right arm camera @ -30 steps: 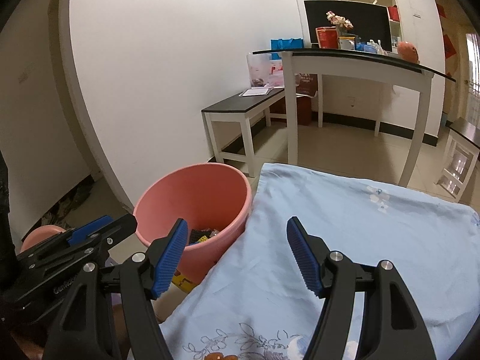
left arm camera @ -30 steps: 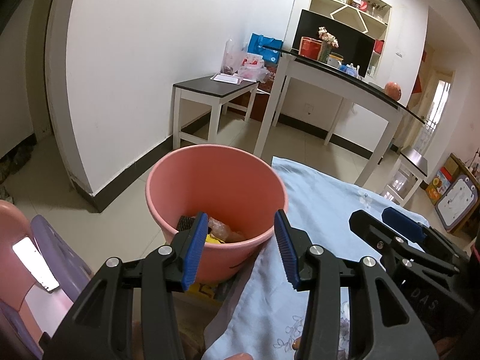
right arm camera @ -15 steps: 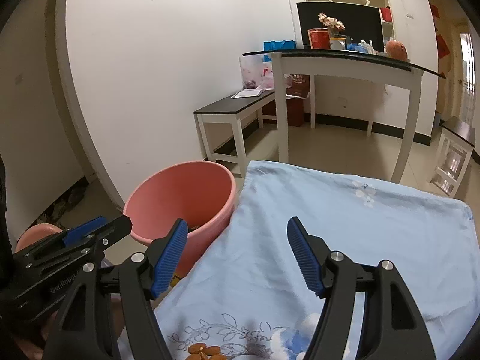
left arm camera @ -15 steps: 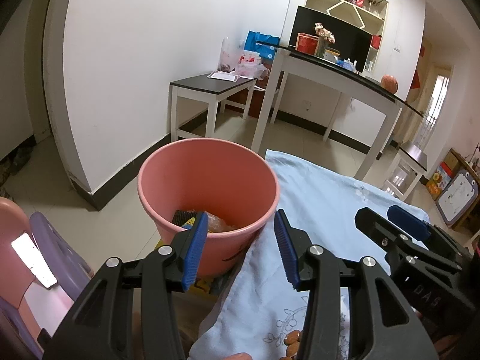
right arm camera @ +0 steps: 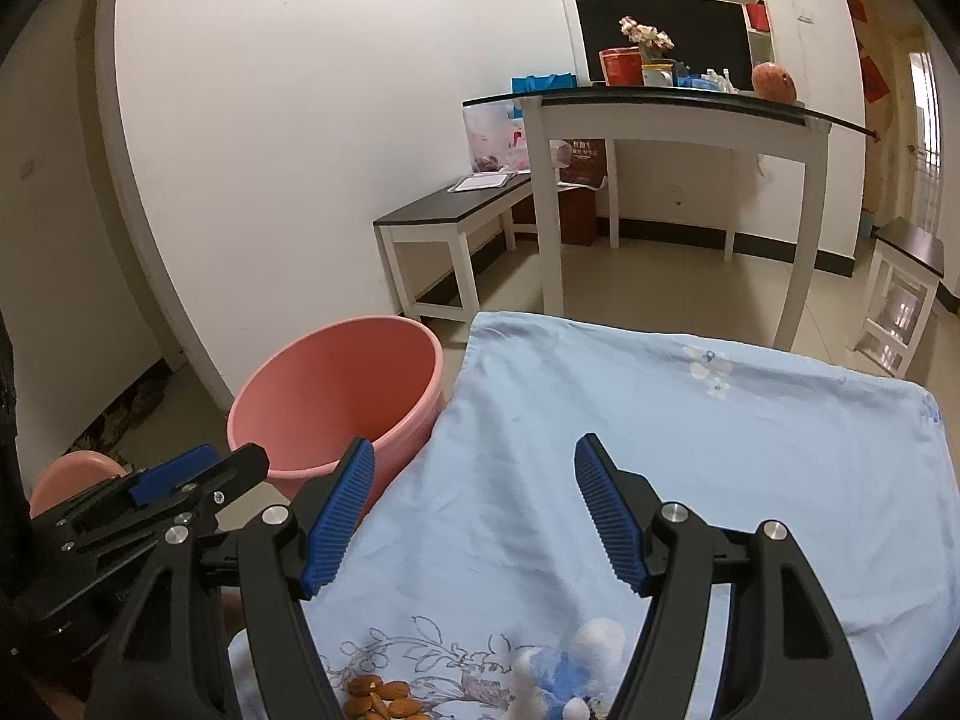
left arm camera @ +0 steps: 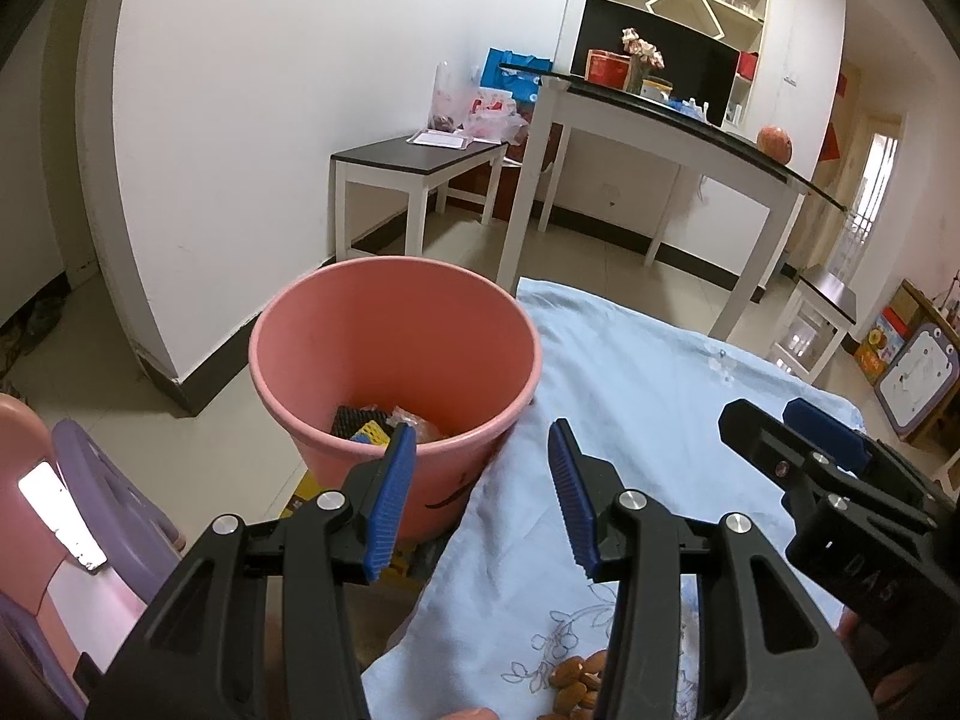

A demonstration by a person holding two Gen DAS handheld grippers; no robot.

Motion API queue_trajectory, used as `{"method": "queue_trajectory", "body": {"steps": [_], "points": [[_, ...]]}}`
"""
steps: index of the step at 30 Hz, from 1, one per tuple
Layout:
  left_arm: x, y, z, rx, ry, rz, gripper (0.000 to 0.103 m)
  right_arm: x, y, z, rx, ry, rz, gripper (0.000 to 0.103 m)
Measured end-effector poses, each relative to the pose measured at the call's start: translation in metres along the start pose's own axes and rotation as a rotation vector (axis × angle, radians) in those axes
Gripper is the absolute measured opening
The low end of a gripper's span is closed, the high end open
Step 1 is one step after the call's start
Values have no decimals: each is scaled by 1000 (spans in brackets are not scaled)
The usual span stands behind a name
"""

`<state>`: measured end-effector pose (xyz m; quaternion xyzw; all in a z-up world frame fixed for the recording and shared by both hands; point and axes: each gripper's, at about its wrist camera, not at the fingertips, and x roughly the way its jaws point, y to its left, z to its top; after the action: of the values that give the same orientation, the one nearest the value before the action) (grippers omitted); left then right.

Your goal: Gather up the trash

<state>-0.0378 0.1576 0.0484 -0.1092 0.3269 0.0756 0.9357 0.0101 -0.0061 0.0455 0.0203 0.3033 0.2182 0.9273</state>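
Note:
A pink bucket stands on the floor at the left edge of a table under a light blue cloth; it also shows in the right wrist view. Wrappers lie at its bottom. Several almonds lie on the cloth near me, also in the right wrist view, beside white crumpled tissue. My left gripper is open and empty over the cloth's edge by the bucket. My right gripper is open and empty above the cloth.
A pink and purple plastic stool stands at the left. A low dark-topped bench and a tall white table with boxes, flowers and a monitor stand across the tiled floor. A small side table stands at the right.
Both grippers have pulled back and lifted; the bucket and cloth look farther off, and the almonds and tissue have come into view at the bottom. Both stay open.

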Motion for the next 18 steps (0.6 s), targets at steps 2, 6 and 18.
{"method": "queue_trajectory", "body": {"steps": [2, 6, 18], "points": [[1, -1, -1, 2, 2, 1, 47, 1, -2, 0, 4, 1, 1, 68], [3, -3, -2, 2, 5, 2, 47, 0, -4, -1, 7, 3, 1, 68], [10, -5, -8, 7, 23, 0, 47, 1, -7, -3, 15, 7, 0, 68]]}}
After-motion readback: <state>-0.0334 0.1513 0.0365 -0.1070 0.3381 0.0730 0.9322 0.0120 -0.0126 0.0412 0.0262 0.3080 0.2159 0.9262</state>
